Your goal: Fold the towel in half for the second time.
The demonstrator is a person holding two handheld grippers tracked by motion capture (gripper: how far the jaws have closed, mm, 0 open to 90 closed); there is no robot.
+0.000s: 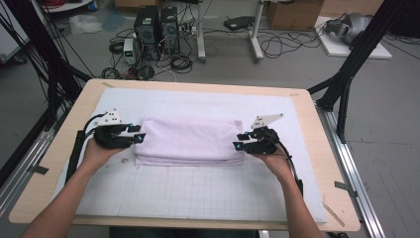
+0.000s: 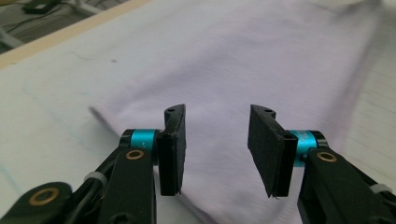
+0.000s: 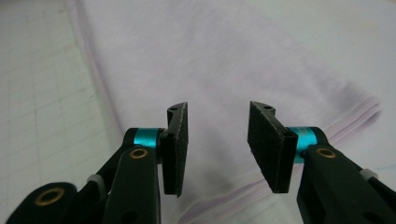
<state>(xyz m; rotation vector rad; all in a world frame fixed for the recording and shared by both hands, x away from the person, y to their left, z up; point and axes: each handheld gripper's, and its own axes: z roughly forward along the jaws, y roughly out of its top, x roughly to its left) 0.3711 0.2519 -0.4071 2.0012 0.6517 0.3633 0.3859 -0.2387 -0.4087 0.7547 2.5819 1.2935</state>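
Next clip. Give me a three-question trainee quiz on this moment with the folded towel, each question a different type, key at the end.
1. True or false: the left hand-held gripper has its jaws shut on the towel.
2. Where does the right hand-held gripper sit? A) at the towel's right end B) off the table C) on the towel's middle
3. Fill in: the towel lies folded on a white ____ mat.

Key: 1 false, both grippers stand open; 2 A; 3 gridded.

The wooden table (image 1: 317,148) carries a white gridded mat (image 1: 198,193). Behind it, on the grey floor (image 1: 297,69), stand two black computer towers (image 1: 156,25), tangled cables (image 1: 181,63) and cardboard boxes (image 1: 294,14).
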